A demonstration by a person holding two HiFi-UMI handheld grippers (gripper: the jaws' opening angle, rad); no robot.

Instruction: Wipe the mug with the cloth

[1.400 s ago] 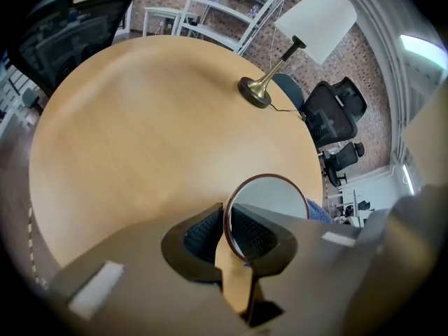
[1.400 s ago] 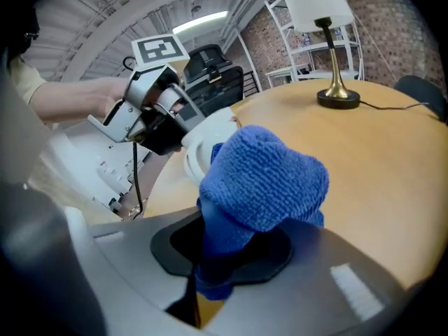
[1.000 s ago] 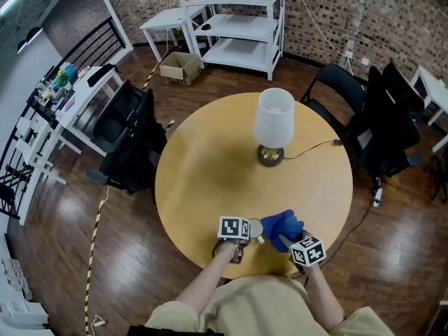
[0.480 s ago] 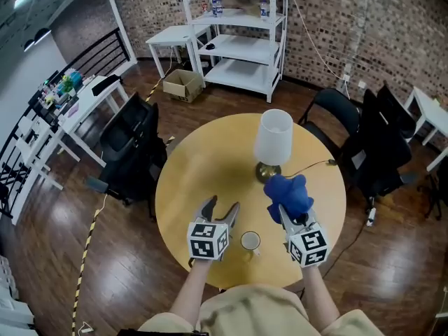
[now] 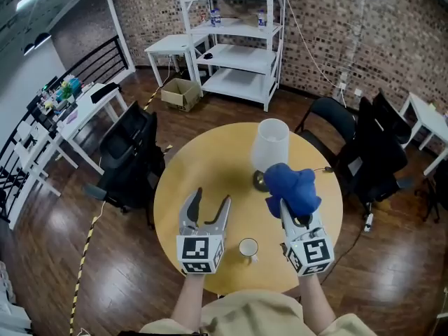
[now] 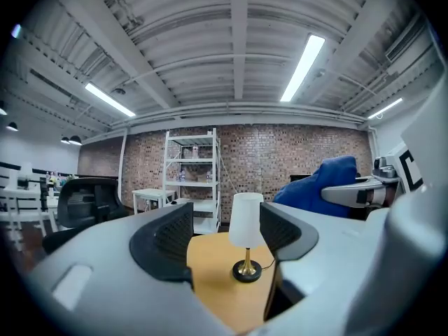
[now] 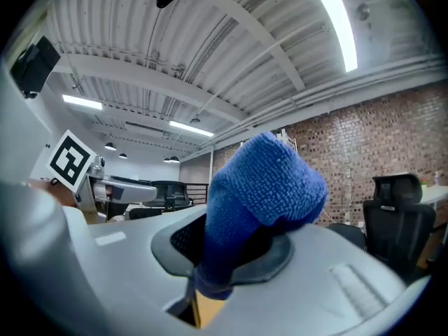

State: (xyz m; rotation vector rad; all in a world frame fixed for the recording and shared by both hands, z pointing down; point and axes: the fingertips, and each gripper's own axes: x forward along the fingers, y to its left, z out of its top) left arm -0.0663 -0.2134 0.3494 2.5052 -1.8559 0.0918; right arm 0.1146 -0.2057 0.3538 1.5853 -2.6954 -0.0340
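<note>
The left gripper point(image 5: 210, 199) is holding its jaws wide apart, having just been opening them, with nothing between them. The right gripper point(image 5: 292, 213) is pinching the blue cloth point(image 5: 290, 186) in its jaws. The mug point(image 5: 248, 248) is sitting upright near the counter's point(image 5: 210, 159) near edge, between both grippers.

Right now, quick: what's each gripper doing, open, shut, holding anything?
The left gripper: open, its jaws have just been opening, nothing between them.
The right gripper: shut on the blue cloth.
</note>
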